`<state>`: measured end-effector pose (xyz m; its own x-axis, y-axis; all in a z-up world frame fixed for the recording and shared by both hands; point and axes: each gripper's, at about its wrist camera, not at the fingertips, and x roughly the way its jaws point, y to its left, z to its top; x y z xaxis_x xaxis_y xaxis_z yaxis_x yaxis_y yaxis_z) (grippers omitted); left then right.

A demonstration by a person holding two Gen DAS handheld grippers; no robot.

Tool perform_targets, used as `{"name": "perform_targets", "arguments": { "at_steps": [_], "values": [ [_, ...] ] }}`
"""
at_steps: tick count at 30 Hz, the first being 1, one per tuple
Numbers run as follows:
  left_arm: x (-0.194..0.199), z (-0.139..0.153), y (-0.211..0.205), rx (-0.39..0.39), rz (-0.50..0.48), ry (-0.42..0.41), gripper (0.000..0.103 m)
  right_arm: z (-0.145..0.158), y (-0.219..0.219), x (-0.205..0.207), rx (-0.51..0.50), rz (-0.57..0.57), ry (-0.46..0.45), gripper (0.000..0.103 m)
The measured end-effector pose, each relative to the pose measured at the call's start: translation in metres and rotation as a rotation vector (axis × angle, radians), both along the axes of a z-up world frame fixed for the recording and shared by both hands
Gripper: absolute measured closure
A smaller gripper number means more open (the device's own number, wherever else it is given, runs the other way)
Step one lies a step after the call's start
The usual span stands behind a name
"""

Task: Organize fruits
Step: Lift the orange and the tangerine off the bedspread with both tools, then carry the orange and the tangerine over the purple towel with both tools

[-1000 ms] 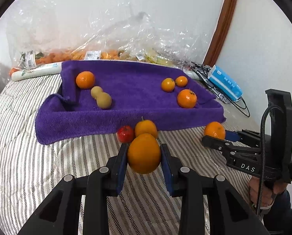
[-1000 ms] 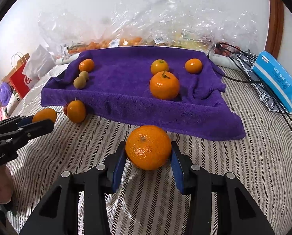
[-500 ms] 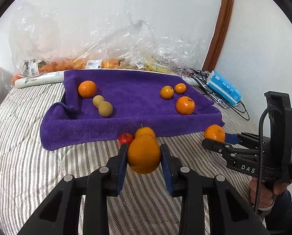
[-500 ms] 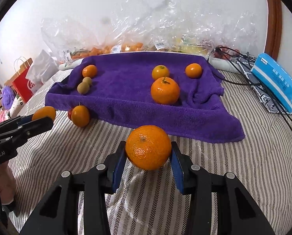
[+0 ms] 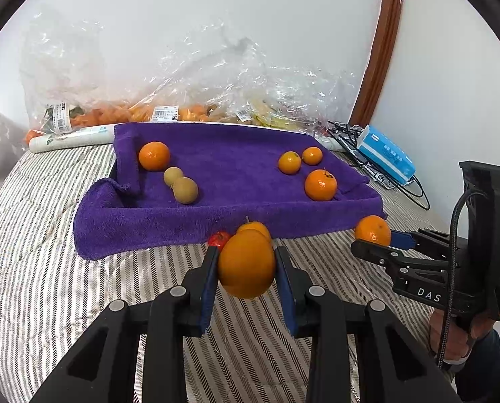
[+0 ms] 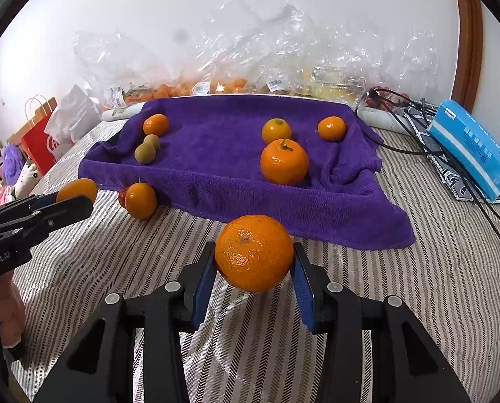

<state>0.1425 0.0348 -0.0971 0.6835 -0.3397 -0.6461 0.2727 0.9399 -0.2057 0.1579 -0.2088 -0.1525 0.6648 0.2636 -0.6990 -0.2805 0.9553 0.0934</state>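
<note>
My left gripper is shut on a smooth orange, held above the striped bedcover in front of the purple towel. My right gripper is shut on a dimpled mandarin, also held above the cover near the towel's front edge. On the towel lie a mandarin at the back left, two brown kiwis, two small oranges and a larger stemmed mandarin. An orange and a small red fruit lie on the cover by the towel's front left.
Clear plastic bags of produce line the wall behind the towel. A blue box and black cables lie at the right. A red paper bag stands at the far left. The striped bedcover spreads in front.
Both grippers have drawn back from the towel, each still holding its fruit. The towel and its fruit look smaller and farther away.
</note>
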Motion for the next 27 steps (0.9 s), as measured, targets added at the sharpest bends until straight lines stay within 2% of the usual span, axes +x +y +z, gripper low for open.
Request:
{"name": "perform_targets", "arguments": {
  "at_steps": [13, 27],
  "values": [
    [-0.002, 0.002, 0.0, -0.001, 0.004, -0.01, 0.072, 0.004, 0.0, -0.005, 0.006, 0.008, -0.034, 0.06],
    [-0.005, 0.007, 0.007, -0.013, 0.054, -0.055, 0.072, 0.009, 0.0, -0.014, 0.022, 0.017, -0.079, 0.06]
  ]
}}
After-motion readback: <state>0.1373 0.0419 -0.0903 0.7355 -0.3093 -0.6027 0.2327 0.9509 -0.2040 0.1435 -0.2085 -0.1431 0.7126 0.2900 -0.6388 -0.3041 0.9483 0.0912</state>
